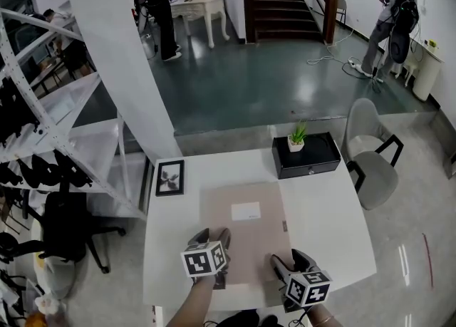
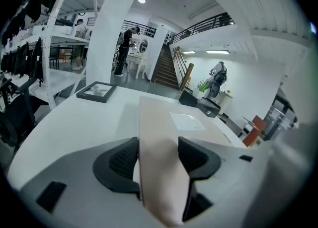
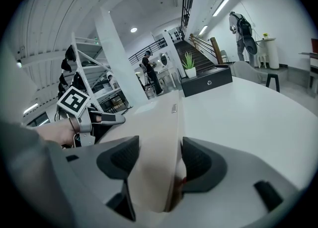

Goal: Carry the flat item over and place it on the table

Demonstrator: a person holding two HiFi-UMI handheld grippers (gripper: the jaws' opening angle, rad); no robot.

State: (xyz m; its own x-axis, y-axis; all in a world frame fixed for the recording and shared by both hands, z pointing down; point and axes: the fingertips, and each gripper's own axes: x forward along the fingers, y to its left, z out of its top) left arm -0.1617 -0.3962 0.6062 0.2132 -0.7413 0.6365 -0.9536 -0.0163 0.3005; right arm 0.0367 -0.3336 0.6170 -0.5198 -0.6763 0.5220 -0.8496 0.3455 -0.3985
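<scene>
A flat beige envelope [image 1: 246, 236] with a white label lies across the middle of the white table [image 1: 320, 211]. My left gripper [image 1: 211, 241] grips its near left edge, and the beige sheet [image 2: 159, 172] runs between those jaws. At the near right corner my right gripper [image 1: 286, 265] is shut on the same envelope [image 3: 156, 157], whose edge stands squeezed between the two pads. In the right gripper view the left gripper [image 3: 82, 115] shows with its marker cube.
A black framed picture [image 1: 169, 177] lies at the table's back left. A black box [image 1: 306, 154] with a small potted plant [image 1: 296, 137] stands at the back right. A grey chair [image 1: 370, 154] is to the right, white shelving [image 1: 50, 126] to the left.
</scene>
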